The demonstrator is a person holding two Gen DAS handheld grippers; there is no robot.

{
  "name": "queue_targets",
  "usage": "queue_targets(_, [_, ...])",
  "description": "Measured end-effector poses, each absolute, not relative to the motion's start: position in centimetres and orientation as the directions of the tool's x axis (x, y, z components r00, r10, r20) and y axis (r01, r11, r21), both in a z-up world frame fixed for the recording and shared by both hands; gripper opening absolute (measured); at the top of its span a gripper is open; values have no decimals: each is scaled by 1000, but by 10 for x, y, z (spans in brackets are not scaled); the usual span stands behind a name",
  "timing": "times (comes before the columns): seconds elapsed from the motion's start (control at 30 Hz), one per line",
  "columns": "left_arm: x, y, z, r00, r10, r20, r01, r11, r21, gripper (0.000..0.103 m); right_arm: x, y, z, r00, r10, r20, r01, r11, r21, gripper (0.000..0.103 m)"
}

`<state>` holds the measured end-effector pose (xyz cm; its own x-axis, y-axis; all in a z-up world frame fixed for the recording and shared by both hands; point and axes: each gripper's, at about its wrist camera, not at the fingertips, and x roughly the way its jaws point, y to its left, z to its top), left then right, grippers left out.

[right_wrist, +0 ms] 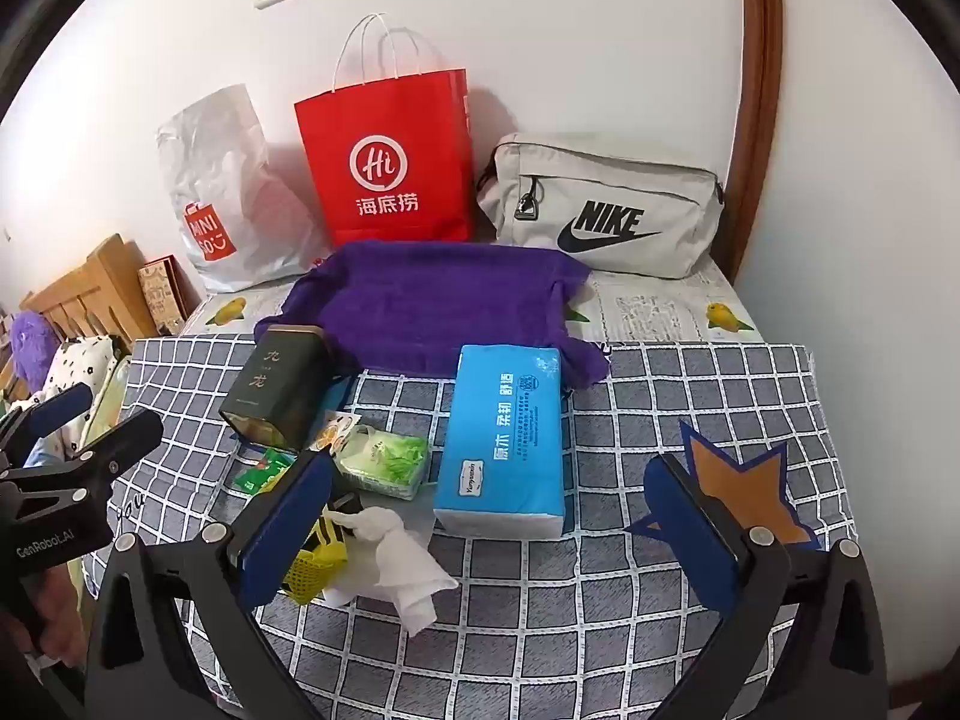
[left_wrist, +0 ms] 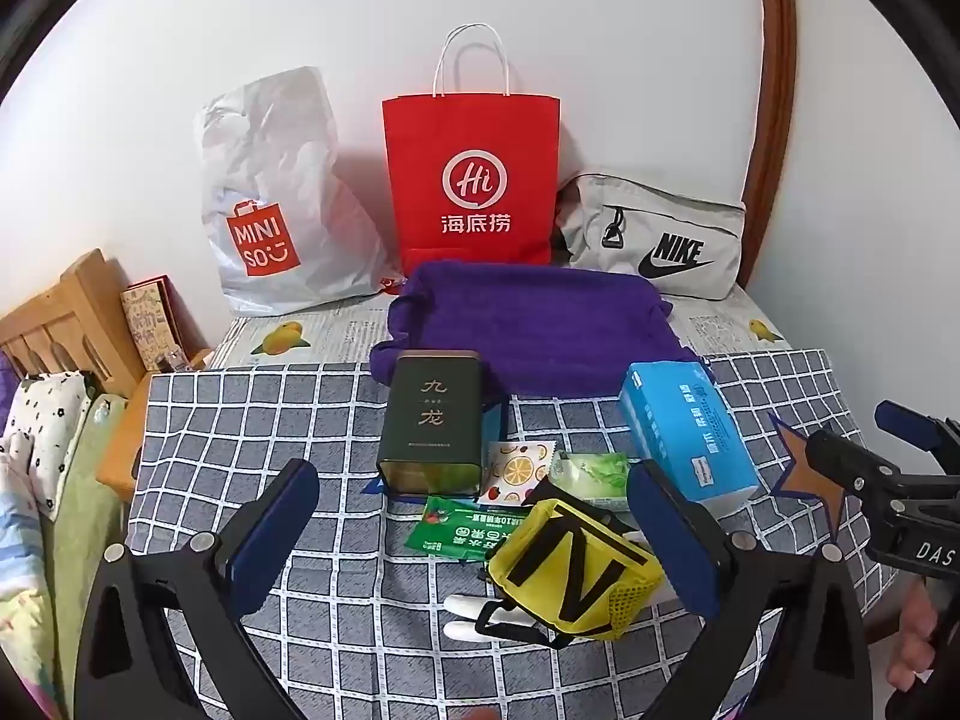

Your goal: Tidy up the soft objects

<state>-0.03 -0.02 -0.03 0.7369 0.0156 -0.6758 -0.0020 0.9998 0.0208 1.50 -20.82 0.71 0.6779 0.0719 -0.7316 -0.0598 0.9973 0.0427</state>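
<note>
The left gripper (left_wrist: 474, 546) hangs over the checked cloth (left_wrist: 336, 600) with its jaws spread wide, pinching nothing. Between its blue pads (left_wrist: 273, 531), nearer the one at 3 o'clock, lies a yellow mesh pouch (left_wrist: 576, 570) with black stripes, not touched by either pad. A white cloth (right_wrist: 390, 558) lies crumpled right beside the pouch.

The right gripper (right_wrist: 486, 534) also has its jaws spread and empty, above bare checked cloth. At 12 o'clock from it lies a blue tissue pack (right_wrist: 507, 438); the white cloth sits at 9 o'clock, by its left pad.

Further out, a small green tissue packet (right_wrist: 387, 462) lies at 9 o'clock of the blue pack, with a flat green sachet (left_wrist: 462, 531) and a fruit-print sachet (left_wrist: 519, 471) close by. A dark green tin (left_wrist: 432, 420) stands just behind them. Beyond, a purple towel (left_wrist: 528, 324) is spread across the worktop.

Against the wall at 12 o'clock stand a white plastic bag (left_wrist: 276, 192), a red paper bag (left_wrist: 471, 180) and a grey pouch (left_wrist: 654, 234), side by side.
</note>
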Motion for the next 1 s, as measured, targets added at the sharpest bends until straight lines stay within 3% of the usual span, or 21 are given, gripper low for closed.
queue_targets(1.0, [-3, 4, 7, 745, 5, -667, 14, 1000, 23, 103, 9, -202, 16, 688, 77, -722, -61, 997, 48, 103])
